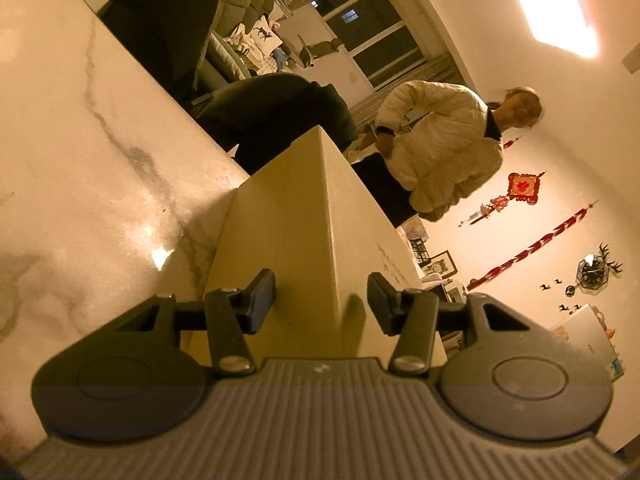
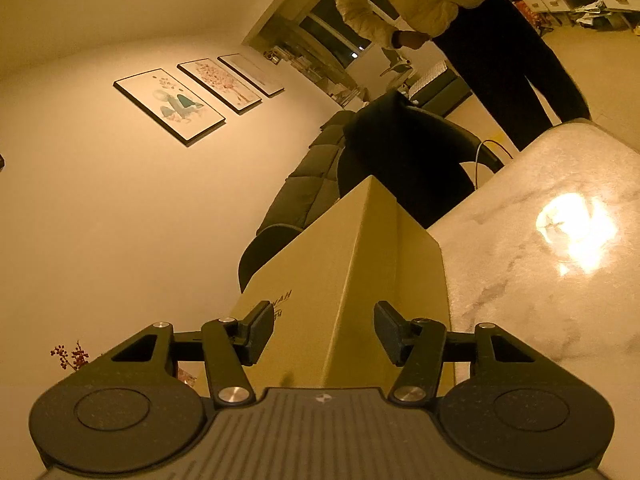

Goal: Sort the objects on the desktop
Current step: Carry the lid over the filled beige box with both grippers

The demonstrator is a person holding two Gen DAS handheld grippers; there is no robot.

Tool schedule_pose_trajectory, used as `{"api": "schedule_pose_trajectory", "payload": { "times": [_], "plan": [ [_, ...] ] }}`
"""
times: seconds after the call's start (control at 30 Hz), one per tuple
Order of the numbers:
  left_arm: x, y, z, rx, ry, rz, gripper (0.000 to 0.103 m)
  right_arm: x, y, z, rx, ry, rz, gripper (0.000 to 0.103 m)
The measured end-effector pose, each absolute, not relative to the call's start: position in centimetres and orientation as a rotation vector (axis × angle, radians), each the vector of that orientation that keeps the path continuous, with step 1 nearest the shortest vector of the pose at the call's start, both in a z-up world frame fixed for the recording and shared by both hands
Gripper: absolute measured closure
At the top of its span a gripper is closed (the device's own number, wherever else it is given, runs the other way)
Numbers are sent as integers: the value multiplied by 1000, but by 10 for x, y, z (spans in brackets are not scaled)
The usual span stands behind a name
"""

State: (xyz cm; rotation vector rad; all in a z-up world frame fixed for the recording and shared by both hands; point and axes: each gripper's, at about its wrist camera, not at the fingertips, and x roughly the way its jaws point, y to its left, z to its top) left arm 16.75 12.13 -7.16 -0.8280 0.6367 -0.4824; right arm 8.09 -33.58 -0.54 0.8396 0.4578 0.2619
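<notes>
In the left wrist view, the left tongs (image 1: 321,298) are being held apart astride a near corner edge of a tan cardboard box (image 1: 304,216), the pads seemingly clear of its faces. In the right wrist view, the right tongs (image 2: 324,334) are likewise being held apart around a corner of the same kind of box (image 2: 352,264), no pad visibly pressing. The box is resting on the marble tabletop (image 1: 80,128). Beyond, dark chairs (image 1: 276,116) are being seen, and a person in a pale quilted jacket (image 1: 440,140) is standing.
</notes>
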Motion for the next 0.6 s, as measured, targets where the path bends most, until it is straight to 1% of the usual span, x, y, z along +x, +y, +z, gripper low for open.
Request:
{"api": "schedule_pose_trajectory", "payload": {
  "times": [0.4,0.6],
  "plan": [
    [162,121,-79,-795,642,-445,53,72,-337,-32,871,490,244,45],
    [158,120,-83,-786,630,-442,53,68,-336,-40,871,476,233,41]
  ]
}}
